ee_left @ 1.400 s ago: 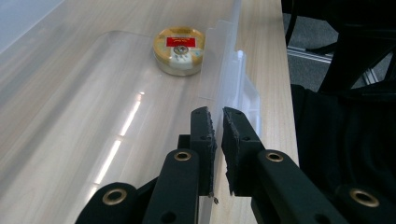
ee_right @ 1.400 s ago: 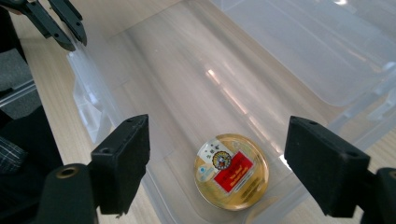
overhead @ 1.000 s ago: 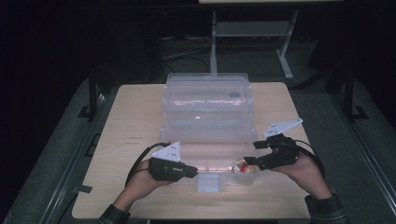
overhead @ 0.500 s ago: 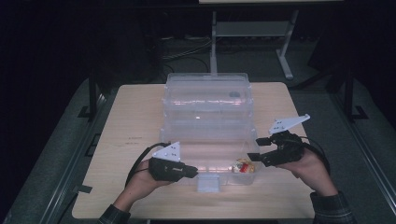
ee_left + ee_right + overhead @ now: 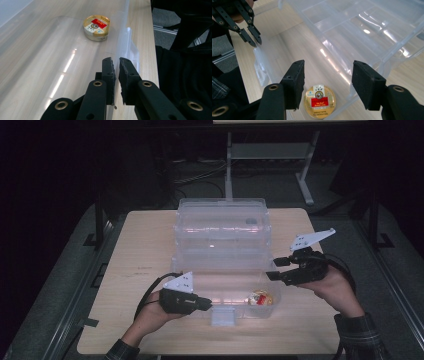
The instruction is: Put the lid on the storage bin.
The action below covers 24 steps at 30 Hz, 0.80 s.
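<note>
Withdrawn since the earlier frame: right gripper (image 5: 272, 269), lifted back from the round tin (image 5: 319, 101), jaws wide apart above it. Tin was lodged in the near right corner of the clear plastic box (image 5: 220, 285). Left gripper (image 5: 116, 72) was clamped on the box's front wall, forearm low. Placing was judged finished; closing the lid likely next.

Overhead plus two close views, tin (image 5: 97, 24) shared
</note>
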Available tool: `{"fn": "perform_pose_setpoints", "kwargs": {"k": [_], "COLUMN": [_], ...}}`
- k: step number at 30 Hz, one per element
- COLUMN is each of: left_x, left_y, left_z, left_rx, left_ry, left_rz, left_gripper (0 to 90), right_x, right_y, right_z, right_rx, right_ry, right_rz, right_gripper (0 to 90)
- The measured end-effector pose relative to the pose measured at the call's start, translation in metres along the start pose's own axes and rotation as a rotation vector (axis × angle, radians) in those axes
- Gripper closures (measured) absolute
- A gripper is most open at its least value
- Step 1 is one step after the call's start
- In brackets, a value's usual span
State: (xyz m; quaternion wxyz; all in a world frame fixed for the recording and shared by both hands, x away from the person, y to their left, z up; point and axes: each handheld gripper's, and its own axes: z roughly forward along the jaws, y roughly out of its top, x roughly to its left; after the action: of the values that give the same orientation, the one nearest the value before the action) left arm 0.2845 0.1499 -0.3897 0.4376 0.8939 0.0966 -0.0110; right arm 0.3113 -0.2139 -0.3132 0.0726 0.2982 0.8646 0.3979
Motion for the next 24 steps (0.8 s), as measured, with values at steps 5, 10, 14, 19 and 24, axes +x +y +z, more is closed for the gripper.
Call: {"fn": "perform_pose_setpoints", "kwargs": {"k": [5, 10, 14, 19, 24], "left_x": [0.000, 0.000, 0.000, 0.001, 0.001], "left_y": [0.000, 0.000, 0.000, 0.000, 0.000], "left_z": [0.000, 0.000, 0.000, 0.000, 0.000], "left_rx": [0.000, 0.002, 0.001, 0.003, 0.005], "left_ry": [0.000, -0.001, -0.002, -0.001, -0.003], "left_rz": [-0.001, 0.002, 0.000, 0.003, 0.003], "left_gripper": [82.5, 82.6, 82.5, 82.6, 82.6], "right_x": [-0.005, -0.011, -0.016, -0.019, -0.023], "right_y": [0.009, 0.019, 0.028, 0.039, 0.049], "right_z": [-0.002, -0.001, 0.001, 0.004, 0.005], "right_rx": [-0.007, -0.016, -0.020, -0.022, -0.030], "right_ry": [0.005, 0.007, 0.011, 0.018, 0.019], "right_rz": [-0.013, -0.032, -0.039, -0.042, -0.052], "right_gripper": [46.0, 48.3, 50.4, 51.7, 52.9]}}
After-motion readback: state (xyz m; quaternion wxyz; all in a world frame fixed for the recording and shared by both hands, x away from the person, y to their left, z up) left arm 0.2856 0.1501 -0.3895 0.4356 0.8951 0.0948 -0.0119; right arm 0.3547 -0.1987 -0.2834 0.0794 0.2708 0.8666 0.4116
